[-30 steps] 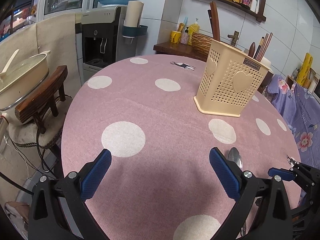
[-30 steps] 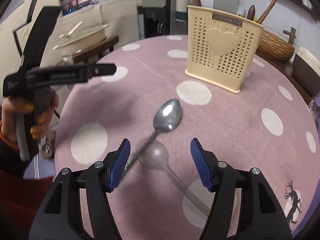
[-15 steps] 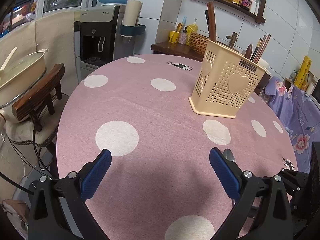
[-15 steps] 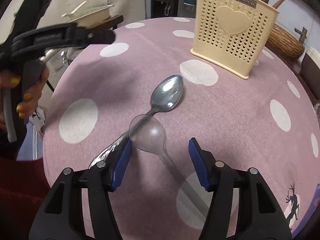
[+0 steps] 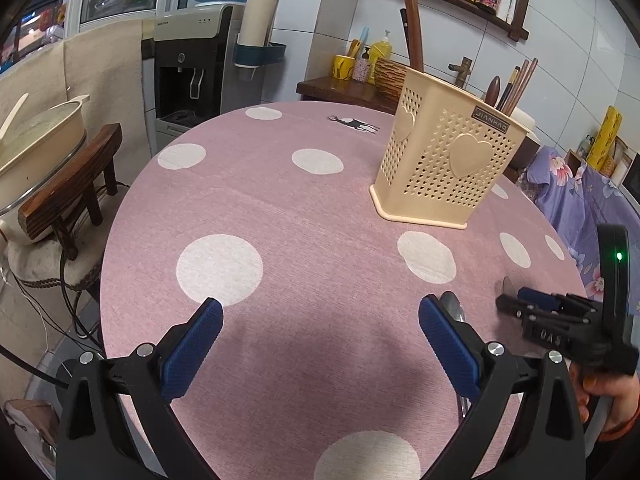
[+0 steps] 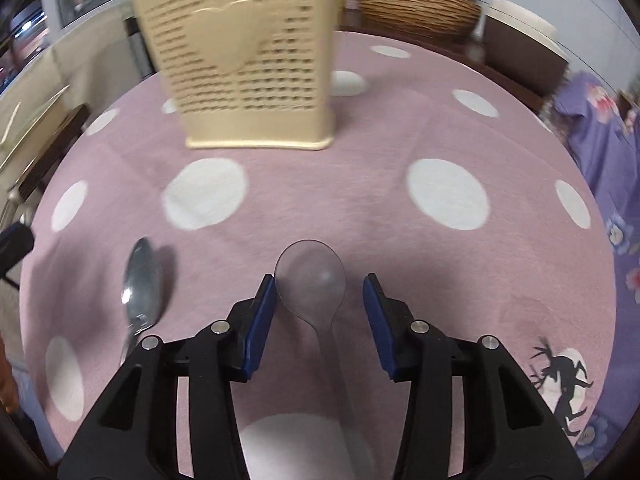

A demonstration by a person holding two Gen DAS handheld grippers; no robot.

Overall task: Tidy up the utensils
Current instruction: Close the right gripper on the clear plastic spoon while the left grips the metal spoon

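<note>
A clear plastic spoon [image 6: 312, 280] lies on the pink dotted tablecloth [image 6: 360, 184], bowl pointing away from me. My right gripper [image 6: 320, 292] straddles it; the jaws are closing, and the blue pads stand apart from the spoon on both sides. To its left lies a metal spoon [image 6: 141, 284], whose bowl also peeks out behind my left gripper's right finger [image 5: 448, 336]. My left gripper [image 5: 320, 320] hovers wide open over bare cloth with nothing between its fingers. The cream perforated utensil holder [image 5: 448, 168] stands upright further back, with chopsticks [image 5: 516, 84] in it.
The round table's edge curves close on the left. Beyond it stand a wooden chair [image 5: 68, 196] with a pot [image 5: 36, 148], and a water dispenser [image 5: 192, 72]. A wicker basket [image 6: 416, 8] and a side table sit behind; purple floral fabric [image 6: 600, 128] lies on the right.
My right gripper swung right and rolled, lining up over the clear spoon, and its jaws narrowed. The metal spoon now sits off to its left. My left gripper barely moved.
</note>
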